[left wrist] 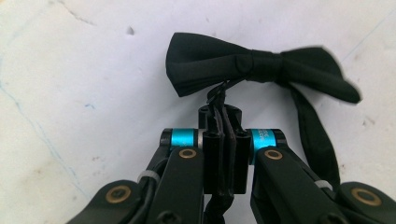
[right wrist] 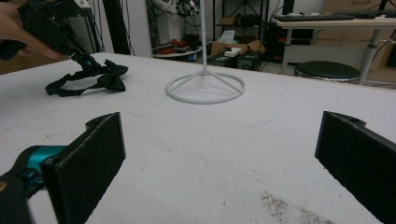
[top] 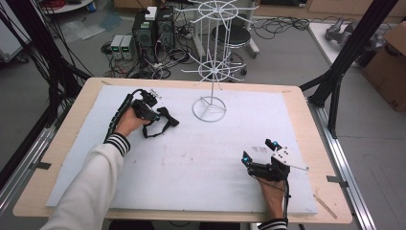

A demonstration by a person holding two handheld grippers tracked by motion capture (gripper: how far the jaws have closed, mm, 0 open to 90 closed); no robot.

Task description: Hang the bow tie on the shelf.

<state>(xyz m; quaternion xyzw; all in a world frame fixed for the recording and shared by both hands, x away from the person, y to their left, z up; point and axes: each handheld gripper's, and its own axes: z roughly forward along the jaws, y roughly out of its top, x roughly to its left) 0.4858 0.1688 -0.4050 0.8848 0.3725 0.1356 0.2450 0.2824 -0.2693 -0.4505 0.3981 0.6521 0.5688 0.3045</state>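
A black bow tie (top: pixel 168 118) with a thin strap lies on the white board at the left, just in front of my left gripper (top: pixel 157 113). In the left gripper view the jaws are shut on the strap, right behind the bow tie's (left wrist: pixel 261 69) knot, at the left gripper's (left wrist: pixel 223 115) tips. The right gripper view shows this from afar: the left gripper (right wrist: pixel 89 63) held low over the bow tie (right wrist: pixel 112 77). My right gripper (top: pixel 258 151) rests near the front right of the board, open and with nothing between its fingers (right wrist: pixel 95 156).
A white wire display stand (top: pixel 209 109) with a ring base (right wrist: pixel 205 88) and spoked tiers rises at the board's far middle. The white board (top: pixel 206 158) covers a wooden table (top: pixel 306 115). Black frame posts (top: pixel 352 45) flank the table. A stool (right wrist: pixel 327 70) and computers (top: pixel 153 28) stand beyond.
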